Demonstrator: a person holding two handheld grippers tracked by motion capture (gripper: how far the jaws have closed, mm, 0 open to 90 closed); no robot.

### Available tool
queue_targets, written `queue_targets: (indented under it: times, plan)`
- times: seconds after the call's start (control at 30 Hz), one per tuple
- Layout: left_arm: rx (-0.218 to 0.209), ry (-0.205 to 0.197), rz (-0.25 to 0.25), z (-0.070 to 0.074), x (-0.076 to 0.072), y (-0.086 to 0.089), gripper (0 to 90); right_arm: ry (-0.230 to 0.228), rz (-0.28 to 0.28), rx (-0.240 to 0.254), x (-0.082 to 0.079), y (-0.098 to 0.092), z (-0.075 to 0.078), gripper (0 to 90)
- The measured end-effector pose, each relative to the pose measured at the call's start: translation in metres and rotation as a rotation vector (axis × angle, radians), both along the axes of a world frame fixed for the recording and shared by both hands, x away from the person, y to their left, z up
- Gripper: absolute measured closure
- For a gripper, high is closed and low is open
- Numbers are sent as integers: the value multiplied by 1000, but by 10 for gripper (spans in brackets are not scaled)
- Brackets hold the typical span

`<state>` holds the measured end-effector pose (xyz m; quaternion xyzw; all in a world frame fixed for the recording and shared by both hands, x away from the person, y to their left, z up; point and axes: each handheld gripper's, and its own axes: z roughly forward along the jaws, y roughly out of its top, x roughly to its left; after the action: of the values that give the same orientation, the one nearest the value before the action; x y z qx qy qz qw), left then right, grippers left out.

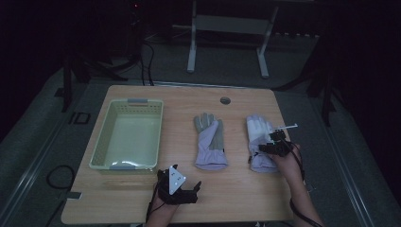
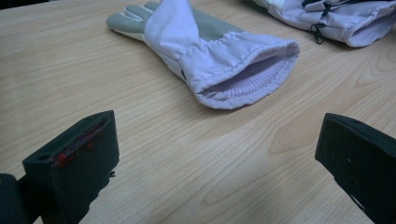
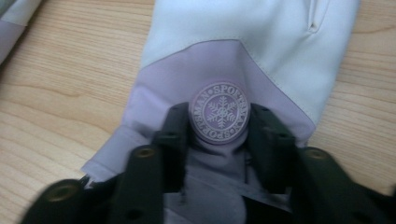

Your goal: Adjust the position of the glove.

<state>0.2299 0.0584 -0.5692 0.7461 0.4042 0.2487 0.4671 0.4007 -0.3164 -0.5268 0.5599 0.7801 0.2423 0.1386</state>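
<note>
My glove, pinched at the cuff

The white-and-lilac glove [image 3: 243,65] lies flat at frame centre on the wood, fingers toward the top; its round snowflake badge [image 3: 219,116] bunches up between my two black jaws.

Bare tabletop [image 1: 142,189] along near edge and between gloves; basket [image 1: 127,135] blocking left side, left glove [image 1: 210,139] mid-table, right glove [image 1: 260,142] under right gripper [image 1: 273,142].

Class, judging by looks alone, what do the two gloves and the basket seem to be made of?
Gloves: soft woven fabric, matte; it creases and gathers, the cuff lining looks ribbed knit.
Basket: probably moulded plastic, pale and slightly glossy, with slotted walls.
</note>
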Motion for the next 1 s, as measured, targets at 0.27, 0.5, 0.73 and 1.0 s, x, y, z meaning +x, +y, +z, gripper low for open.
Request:
queue_targets:
  times: [0.27,0.5,0.73,1.0]
  plan:
    - [-1,1,4,0,0,0,0,-47,-4,-37,-7,8,0,761]
    - [-3,4,4,0,0,0,0,-46,-36,1,-8,5,17,803]
    - [-4,0,6,0,0,0,0,-101,-36,32,-8,8,65,806]
    - [-18,-5,3,0,0,2,0,-181,-28,71,-10,24,110,806]
